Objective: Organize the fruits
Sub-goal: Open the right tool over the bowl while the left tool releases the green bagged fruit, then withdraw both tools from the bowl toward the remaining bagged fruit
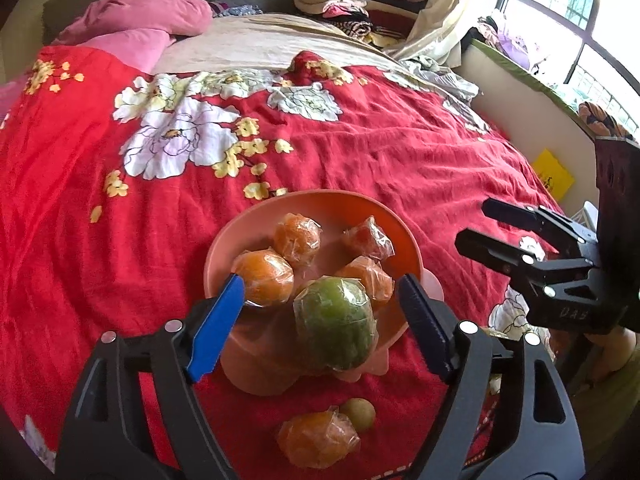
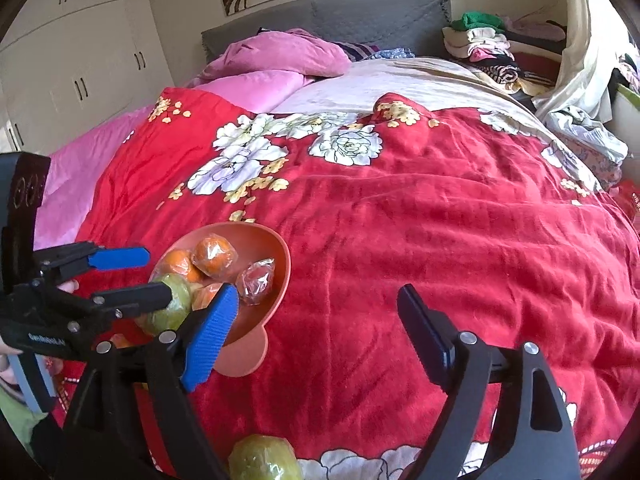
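Note:
An orange bowl (image 1: 312, 200) sits on the red floral blanket and holds three wrapped oranges (image 1: 297, 239), a wrapped red fruit (image 1: 366, 237) and a large wrapped green fruit (image 1: 335, 322). My left gripper (image 1: 322, 286) is open astride the green fruit, with its blue pads (image 1: 218, 320) clear of it on both sides. Near the bottom edge, on the blanket, lie another wrapped orange (image 1: 318, 440) and a small yellow-green fruit (image 1: 358, 412). My right gripper (image 2: 318, 296) is open over bare blanket to the right of the bowl (image 2: 282, 276), with nothing between its fingers. A second green fruit (image 2: 264, 460) lies below it.
The red blanket (image 2: 440, 220) covers most of the bed. Pink pillows (image 2: 280, 56) lie at the headboard, and folded clothes (image 2: 484, 44) are stacked at the far right corner. A white wardrobe (image 2: 80, 60) stands to the left and a window (image 1: 560, 0) to the right.

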A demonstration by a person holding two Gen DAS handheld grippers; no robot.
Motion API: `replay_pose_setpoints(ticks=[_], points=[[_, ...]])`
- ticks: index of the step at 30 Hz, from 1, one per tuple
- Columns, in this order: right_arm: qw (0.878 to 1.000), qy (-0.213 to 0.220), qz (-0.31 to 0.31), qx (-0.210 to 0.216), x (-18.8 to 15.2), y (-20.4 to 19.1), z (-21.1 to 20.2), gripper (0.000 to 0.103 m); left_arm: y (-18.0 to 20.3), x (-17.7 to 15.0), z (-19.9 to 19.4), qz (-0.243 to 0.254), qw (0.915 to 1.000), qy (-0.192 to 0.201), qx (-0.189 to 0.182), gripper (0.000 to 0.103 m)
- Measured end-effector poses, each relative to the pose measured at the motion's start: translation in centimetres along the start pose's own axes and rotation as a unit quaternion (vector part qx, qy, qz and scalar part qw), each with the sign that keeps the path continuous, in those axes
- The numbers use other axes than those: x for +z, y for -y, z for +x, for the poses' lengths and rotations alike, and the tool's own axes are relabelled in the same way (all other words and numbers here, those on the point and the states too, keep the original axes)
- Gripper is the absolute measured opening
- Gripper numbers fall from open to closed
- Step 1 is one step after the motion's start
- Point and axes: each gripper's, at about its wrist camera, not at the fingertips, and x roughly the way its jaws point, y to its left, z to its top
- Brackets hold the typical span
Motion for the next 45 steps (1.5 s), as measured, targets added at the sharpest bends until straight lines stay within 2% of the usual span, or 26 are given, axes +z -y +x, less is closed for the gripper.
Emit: replay_pose_setpoints(ticks=[7, 9, 17, 23, 45], points=[[1.000, 0.008, -0.003, -0.005, -0.5, -0.5, -1.0, 0.088, -0.4, -0.3, -1.7, -0.011, 0.9997, 0.019, 0.008, 0.086], [1.000, 0.008, -0.003, -0.006, -0.7, -0.7, -1.2, 0.091, -0.6, -0.4, -2.1, -0.017, 0.9995, 0.025, 0.012, 0.093], [1.000, 0.008, -0.006, -0.018, -1.2, -1.4, -2.0, 0.097, -1.4, -1.1, -3.3, -0.036, 0.9986, 0.032, 0.019, 0.093], [1.000, 0.015, -0.004, -0.025, -1.7, -1.4, -2.7, 0.098, -2.2, -1.8, -3.9, -0.049, 0.9979, 0.033, 0.026, 0.093], [1.000, 0.018, -0.012, -0.021, -3.4, -2.6, -4.8, 0.099, -2.0, -4.5, -4.8, -0.039, 0.9979, 0.026, 0.044, 0.094]])
